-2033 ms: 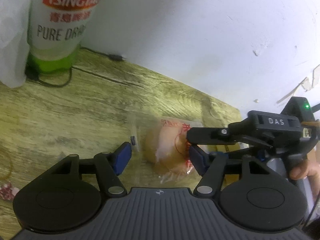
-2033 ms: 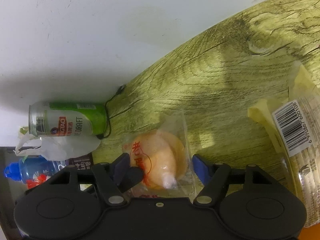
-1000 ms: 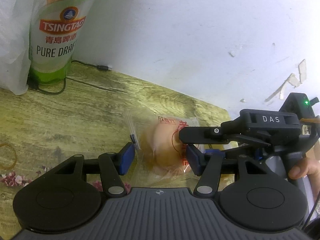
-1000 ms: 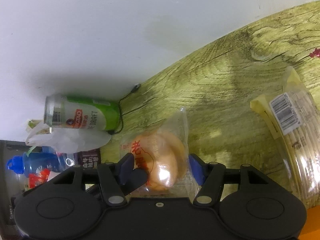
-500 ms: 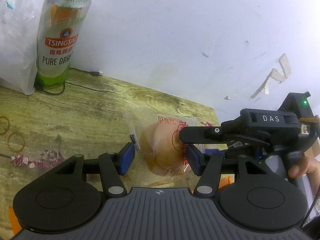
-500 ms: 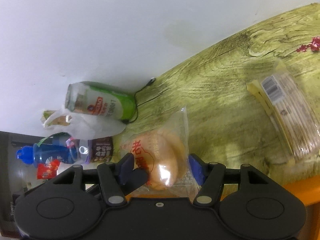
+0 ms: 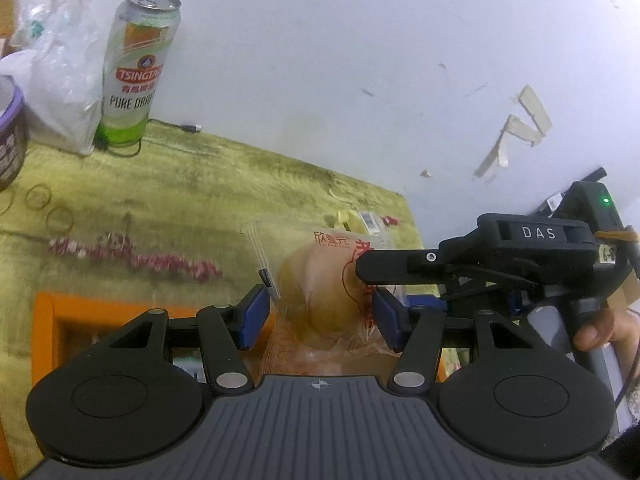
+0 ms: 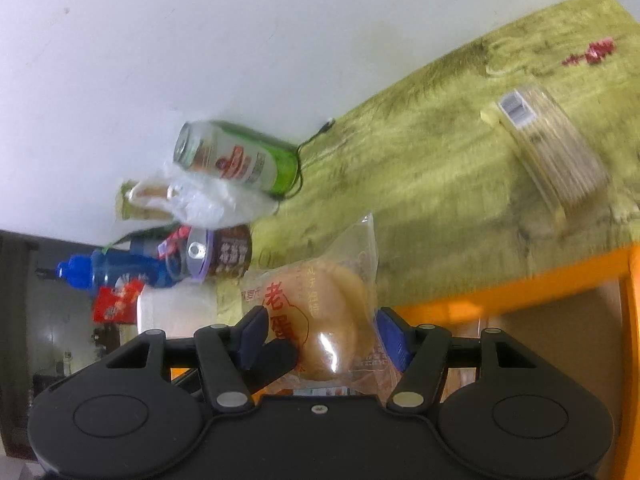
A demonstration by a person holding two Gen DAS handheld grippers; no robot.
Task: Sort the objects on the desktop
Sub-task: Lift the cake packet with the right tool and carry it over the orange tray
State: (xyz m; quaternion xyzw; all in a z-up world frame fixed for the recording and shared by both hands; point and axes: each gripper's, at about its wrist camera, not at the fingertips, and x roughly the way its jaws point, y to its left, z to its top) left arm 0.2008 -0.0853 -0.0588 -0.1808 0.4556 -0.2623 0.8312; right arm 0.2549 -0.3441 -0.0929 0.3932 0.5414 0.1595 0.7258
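Left wrist view: wrapped bun (image 7: 320, 284) gripped between left tongs (image 7: 320, 316), its right end pinched by right tongs (image 7: 372, 276) crossing in from the right, above orange bin (image 7: 44, 312) at desk (image 7: 200, 184) edge. Right wrist view: same bun held dead ahead; bin interior cut off, blurred.

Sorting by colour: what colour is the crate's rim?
Orange rim, clearest in the right wrist view.

A can (image 7: 138, 68) stands at the wall, a bag (image 7: 60, 80) left of it; the bun (image 7: 320, 280) hangs above the bin (image 7: 44, 312).
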